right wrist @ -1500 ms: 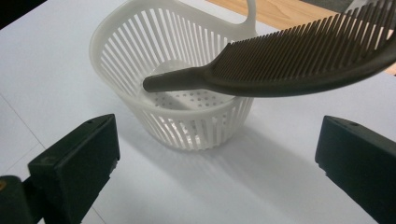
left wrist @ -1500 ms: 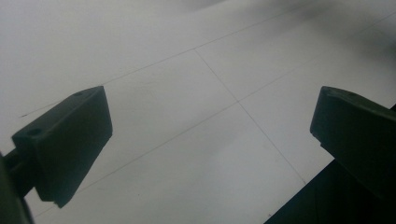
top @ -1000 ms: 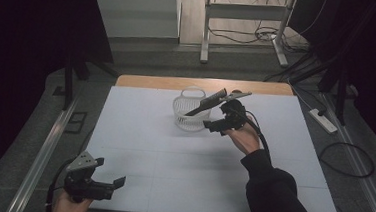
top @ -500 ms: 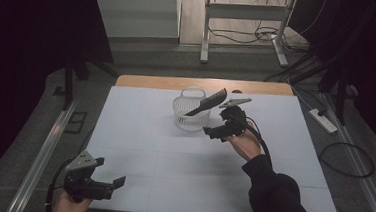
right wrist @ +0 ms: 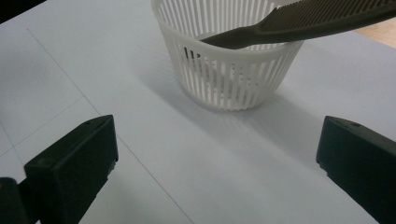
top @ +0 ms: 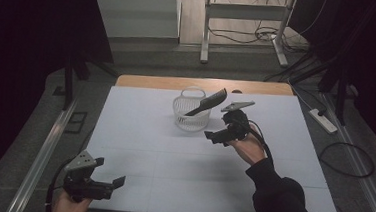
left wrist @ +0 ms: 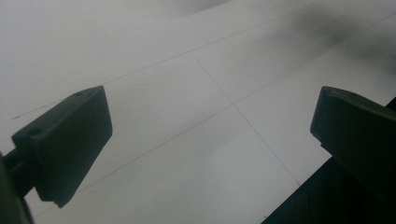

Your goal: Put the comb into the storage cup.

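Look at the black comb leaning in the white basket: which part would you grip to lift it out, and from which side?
Probably the comb's toothed upper end, which juts clear beyond the basket's far right rim. Its handle sits down inside. Come from above on that side, jaws across its flat faces.

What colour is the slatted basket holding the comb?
White; the basket shows best in the right gripper view, with the dark comb leaning across its rim.

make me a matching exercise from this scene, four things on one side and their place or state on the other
1. comb
2. basket
3. right gripper
4. left gripper

a. open, at the table's near left corner
b. white, slatted, standing on the table
c. dark, leaning in the basket, sticking out over its rim
d. open, empty, just right of the basket

Pairs: 1-c, 2-b, 3-d, 4-a
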The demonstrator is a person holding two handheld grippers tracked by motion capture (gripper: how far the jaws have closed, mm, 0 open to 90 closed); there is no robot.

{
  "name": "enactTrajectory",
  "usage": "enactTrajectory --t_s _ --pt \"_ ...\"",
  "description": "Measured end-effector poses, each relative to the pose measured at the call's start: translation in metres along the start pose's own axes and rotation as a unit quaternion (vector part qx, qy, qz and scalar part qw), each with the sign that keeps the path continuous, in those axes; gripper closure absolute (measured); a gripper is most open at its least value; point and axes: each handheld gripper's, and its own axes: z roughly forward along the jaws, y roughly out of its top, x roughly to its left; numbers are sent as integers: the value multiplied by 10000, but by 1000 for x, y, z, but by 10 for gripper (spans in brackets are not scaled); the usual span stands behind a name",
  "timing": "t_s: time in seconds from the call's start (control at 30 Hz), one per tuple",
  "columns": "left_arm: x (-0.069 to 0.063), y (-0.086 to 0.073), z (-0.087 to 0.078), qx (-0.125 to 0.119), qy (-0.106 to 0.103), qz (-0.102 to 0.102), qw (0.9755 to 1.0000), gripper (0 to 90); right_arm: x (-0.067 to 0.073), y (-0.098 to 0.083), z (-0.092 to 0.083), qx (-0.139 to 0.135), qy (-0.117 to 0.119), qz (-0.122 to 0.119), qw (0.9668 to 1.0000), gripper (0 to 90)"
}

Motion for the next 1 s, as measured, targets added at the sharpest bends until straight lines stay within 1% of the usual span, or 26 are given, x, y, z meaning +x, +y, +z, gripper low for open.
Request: enactTrajectory --t_s 0.23,0.37,0.43,0.5,0.63,0.83,1.0 --pt "0 0 0 -7 1 -2 10000 0 4 -2 -5 15 51 -46 10000 0" --pt "0 0 0 -8 0 -3 10000 0 5 -3 -9 60 121 17 9999 0" --pt "0 0 0 -3 4 -3 10000 0 5 -4 -10 93 177 -2 9998 0" --pt "0 0 0 -7 5 -5 10000 0 6 -5 -12 131 180 -49 9997 0" --pt "0 0 0 -13 -2 -14 10000 0 7 -7 -15 59 241 -77 9997 0" --pt "0 0 0 -16 -2 -17 10000 0 11 -10 -22 -114 191 -137 9997 0" --pt "0 0 0 -16 -2 -18 10000 0 16 -11 -28 -193 237 -213 9993 0"
